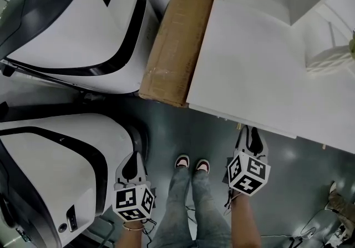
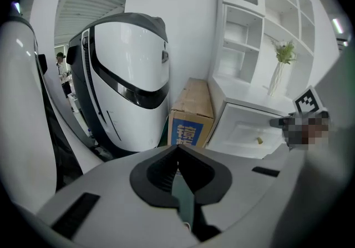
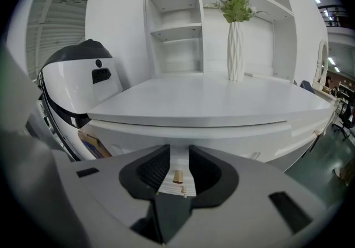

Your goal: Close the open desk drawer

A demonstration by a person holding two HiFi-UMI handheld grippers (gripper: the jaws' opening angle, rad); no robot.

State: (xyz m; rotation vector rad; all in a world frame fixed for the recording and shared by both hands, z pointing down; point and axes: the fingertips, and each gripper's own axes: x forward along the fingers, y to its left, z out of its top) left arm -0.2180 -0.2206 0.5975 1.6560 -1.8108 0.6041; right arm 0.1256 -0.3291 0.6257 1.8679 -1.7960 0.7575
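We are looking down at the right hand-held gripper (image 1: 251,135), which is hovering at the front edge of the white tabletop (image 1: 260,58), low and close to the desk. In its own view the right hand-held gripper (image 3: 178,152) is standing partly open, with a narrow gap between its two dark ribbed jaws. Inside that gap we are seeing the white front of the desk drawer (image 3: 138,141) and its small brass knob (image 3: 177,176). The knob is sitting between the jaws, though we cannot tell whether either one is touching it. The drawer is lying just under the tabletop's front lip, and we cannot tell how far out it is standing. From the left gripper view the same drawer front (image 2: 244,130) is showing as a white panel below the tabletop, beside a cardboard box (image 2: 191,114) with a blue label. The left hand-held gripper (image 1: 133,159) is hanging well apart from the desk, next to a large white pod-shaped machine (image 1: 50,175). Its jaws (image 2: 177,150) are pressing together at the tips with nothing between them. On the tabletop a white vase (image 3: 236,52) with green stems is standing upright in front of white shelves (image 3: 172,30).
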